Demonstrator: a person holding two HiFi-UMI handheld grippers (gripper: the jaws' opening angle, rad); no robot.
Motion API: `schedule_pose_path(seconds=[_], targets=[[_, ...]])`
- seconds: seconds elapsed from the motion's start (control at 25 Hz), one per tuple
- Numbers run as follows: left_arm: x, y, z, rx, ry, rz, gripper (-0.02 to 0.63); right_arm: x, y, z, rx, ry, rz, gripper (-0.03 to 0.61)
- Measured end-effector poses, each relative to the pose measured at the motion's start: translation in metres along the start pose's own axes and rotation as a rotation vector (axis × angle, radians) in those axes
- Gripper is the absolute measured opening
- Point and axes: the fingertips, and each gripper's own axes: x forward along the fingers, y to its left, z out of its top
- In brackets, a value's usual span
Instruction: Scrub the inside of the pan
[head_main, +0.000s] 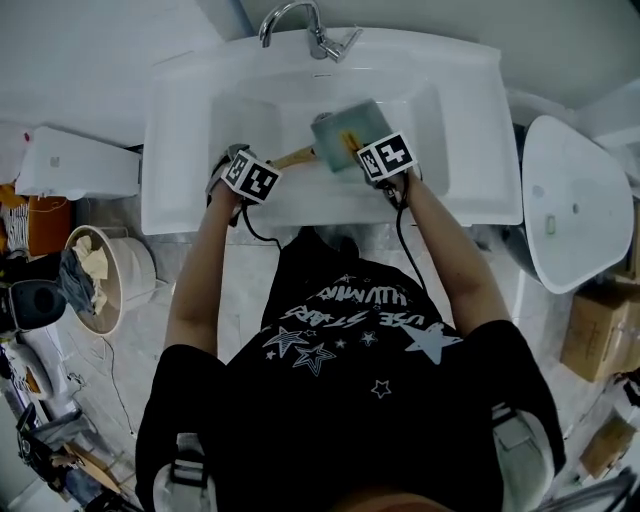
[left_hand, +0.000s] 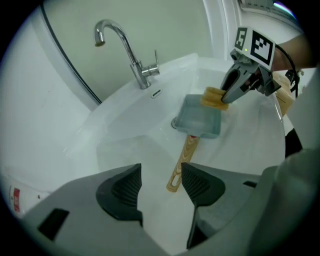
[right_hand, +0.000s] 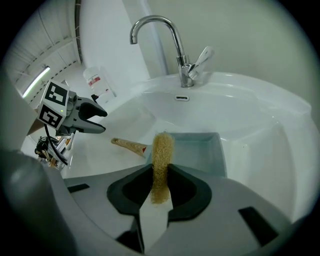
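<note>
Head view: waste bin (head_main: 140, 275) left of sink (head_main: 180, 150), tap (head_main: 300, 18) behind pan (head_main: 366, 118)

White sink (head_main: 178, 140); pan (left_hand: 202, 117) lying inside.

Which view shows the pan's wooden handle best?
The left gripper view: the whole handle lies unobstructed. The right gripper view shows it partly behind the sponge; the head view shows only a short piece.
</note>
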Motion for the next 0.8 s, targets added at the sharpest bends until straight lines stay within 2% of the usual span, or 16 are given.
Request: schedule_pose_path(seconds=[0.24, 0.48, 0.72, 0.8], targets=[[-0.019, -0.002, 0.029, -0.072, -0.125, 0.064, 0.249, -0.022, 0.002, 0.012, -0.016, -0.086, 0.011, 0.087], [-0.03, 0.002, 0.052, -0.191, -0.275, 0.101, 0.229, -0.031, 0.003, 0.03, 0.034, -0.176, 0.021, 0.087], [-0.036, -0.004, 0.043, -0.256, -0.357, 0.049, 0.218, -0.031, 0.026, 0.039, 0.077, -0.215, 0.026, 0.087], [-0.044, -0.006, 0.032, -0.263, -0.371, 0.06, 0.177, -0.034, 0.04, 0.038, 0.081, -0.227, 0.028, 0.087]])
